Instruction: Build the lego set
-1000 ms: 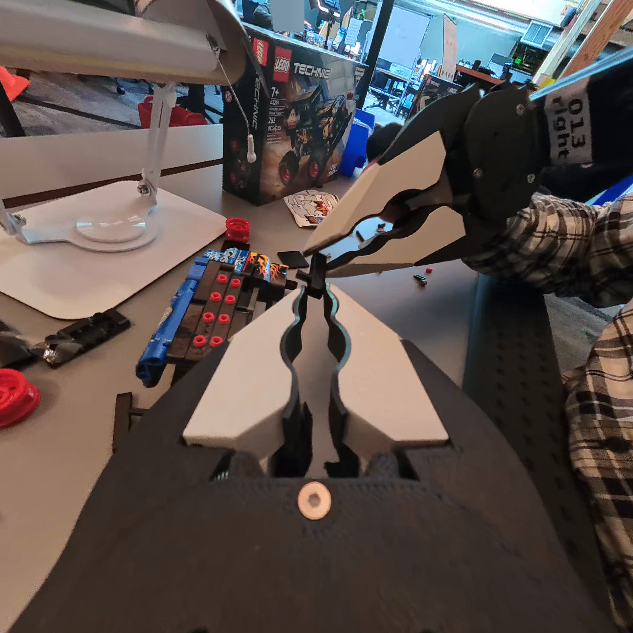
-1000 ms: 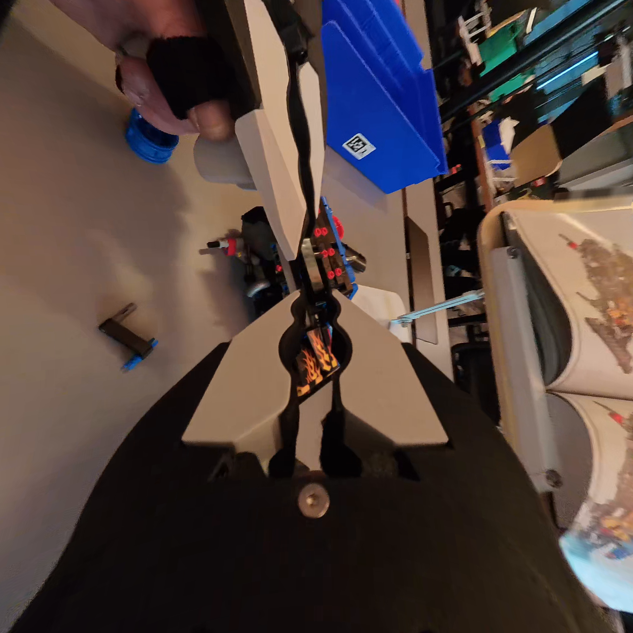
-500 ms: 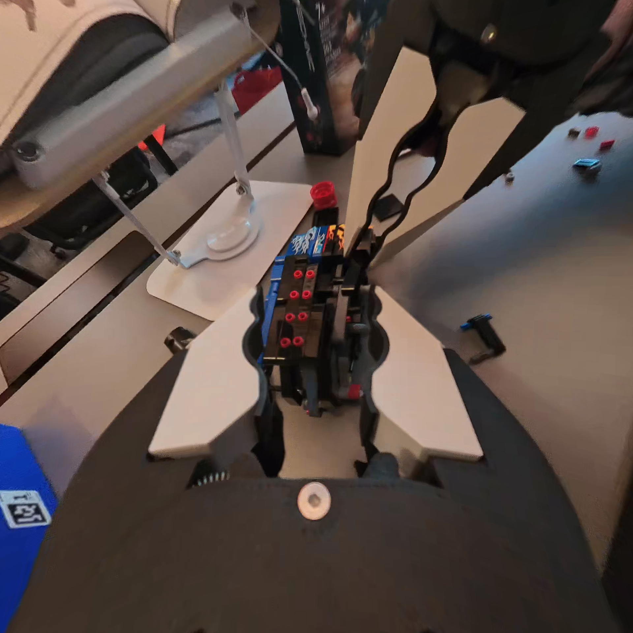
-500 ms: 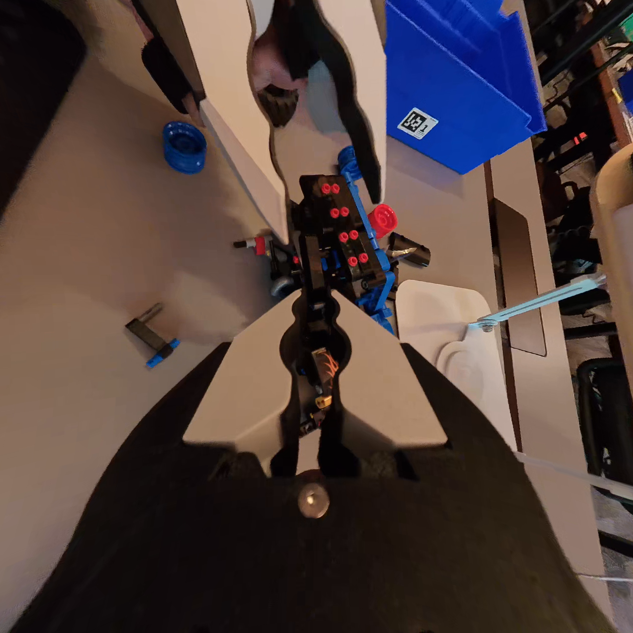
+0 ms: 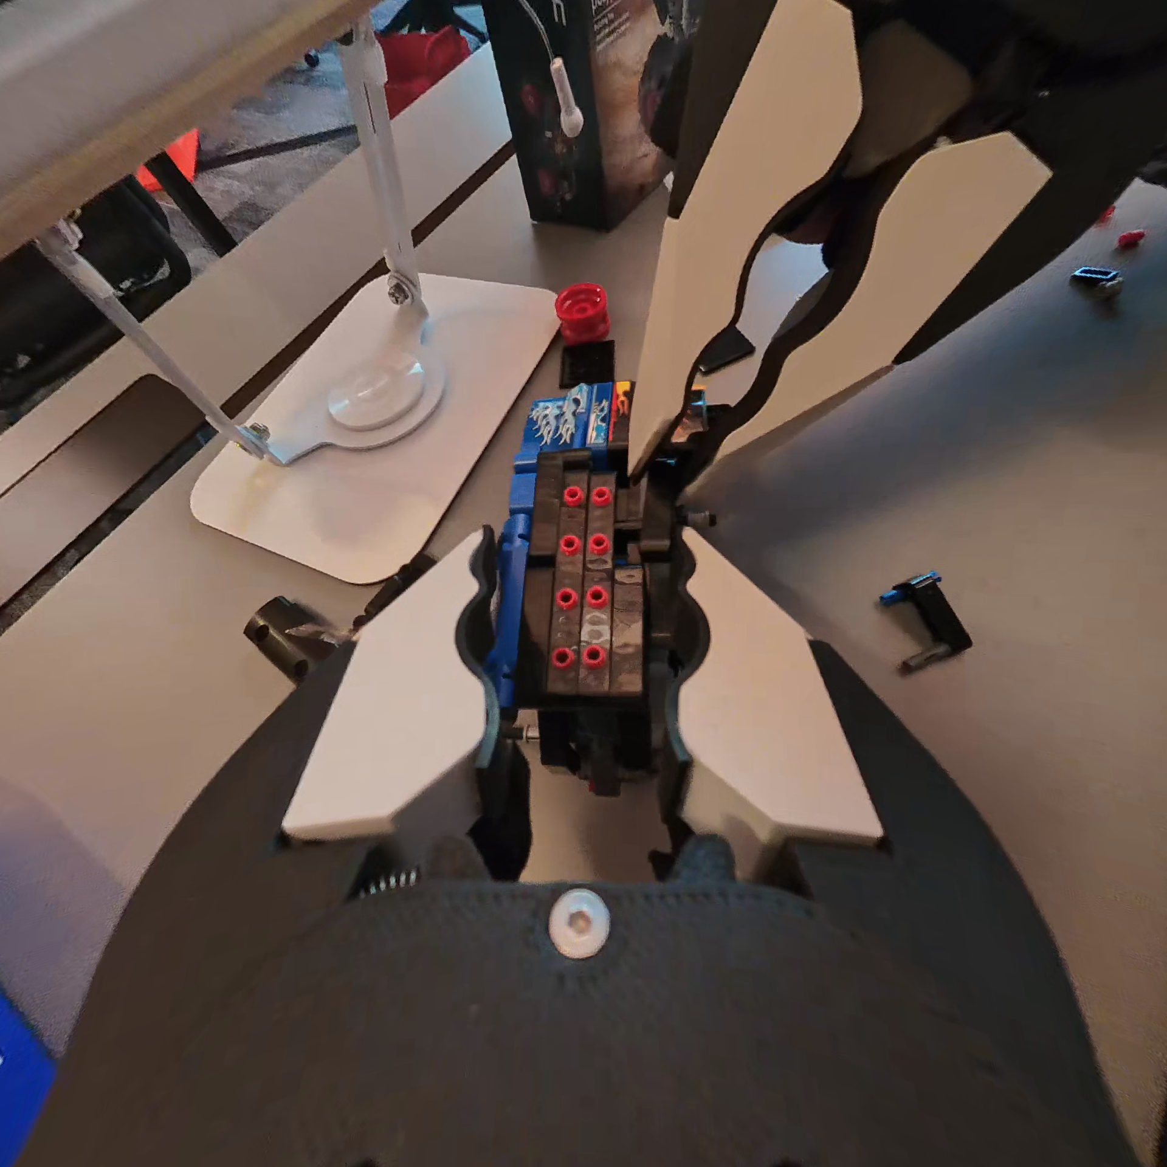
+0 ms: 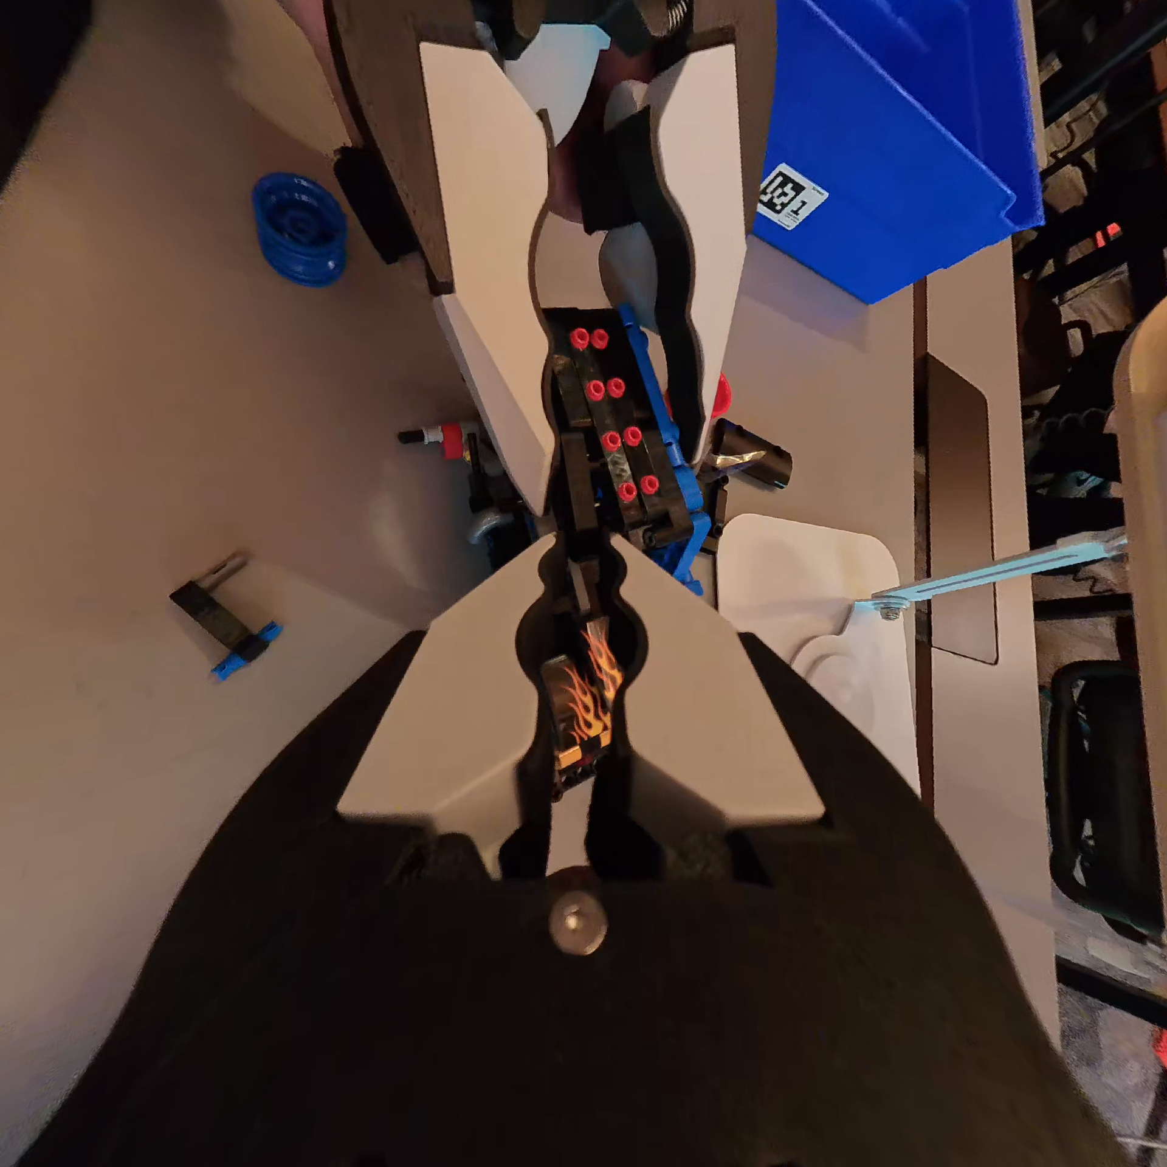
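Note:
The Lego chassis, black with red pins and a blue side, lies on the grey table. My left gripper straddles it, fingers pressed against both long sides; the right wrist view shows this too. My right gripper is shut on a black panel with a flame sticker and holds the panel's front end against the near end of the chassis. In the left wrist view the right gripper comes down from above at the far end of the chassis.
A red wheel hub and a black tile lie beyond the chassis. A white stand base is left, the Lego box behind. A black piece with a blue pin lies right. A blue hub and a blue bin are nearby. Only a small space, under 4 cm, lies between the two pairs of fingers.
My left gripper, shut near the right gripper's tips a second ago, has moved over the chassis and now clamps its sides. My right gripper has brought the flame panel to the chassis end.

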Motion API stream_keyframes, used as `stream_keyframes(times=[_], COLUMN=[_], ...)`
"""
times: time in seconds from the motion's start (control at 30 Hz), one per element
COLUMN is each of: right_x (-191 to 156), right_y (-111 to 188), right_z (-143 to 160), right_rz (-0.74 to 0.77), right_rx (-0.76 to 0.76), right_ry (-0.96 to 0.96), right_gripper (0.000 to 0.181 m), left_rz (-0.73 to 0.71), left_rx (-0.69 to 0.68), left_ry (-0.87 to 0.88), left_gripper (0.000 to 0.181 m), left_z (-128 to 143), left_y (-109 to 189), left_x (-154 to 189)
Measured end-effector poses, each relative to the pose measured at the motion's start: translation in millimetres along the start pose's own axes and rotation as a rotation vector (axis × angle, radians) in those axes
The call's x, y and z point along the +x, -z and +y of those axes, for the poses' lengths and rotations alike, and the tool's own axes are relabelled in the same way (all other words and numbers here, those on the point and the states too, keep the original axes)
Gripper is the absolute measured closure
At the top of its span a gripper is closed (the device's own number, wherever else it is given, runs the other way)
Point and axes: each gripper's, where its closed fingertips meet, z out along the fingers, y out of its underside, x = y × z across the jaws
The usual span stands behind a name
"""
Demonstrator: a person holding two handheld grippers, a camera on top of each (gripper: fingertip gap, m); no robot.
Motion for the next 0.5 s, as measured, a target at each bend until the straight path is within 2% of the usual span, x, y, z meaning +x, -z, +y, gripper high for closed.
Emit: stream_keyframes(times=[0.5], right_x=[1.7], right_y=[0.6], right_z=[4.9], right_rz=[0.049], right_rx=[-0.069], right_ry=[0.014], right_gripper=[0.174], left_rz=[-0.006], left_rx=[0.011], left_ry=[-0.014], left_gripper=[0.129], left_z=[0.3], left_y=[-3.3], left_x=[-1.0])
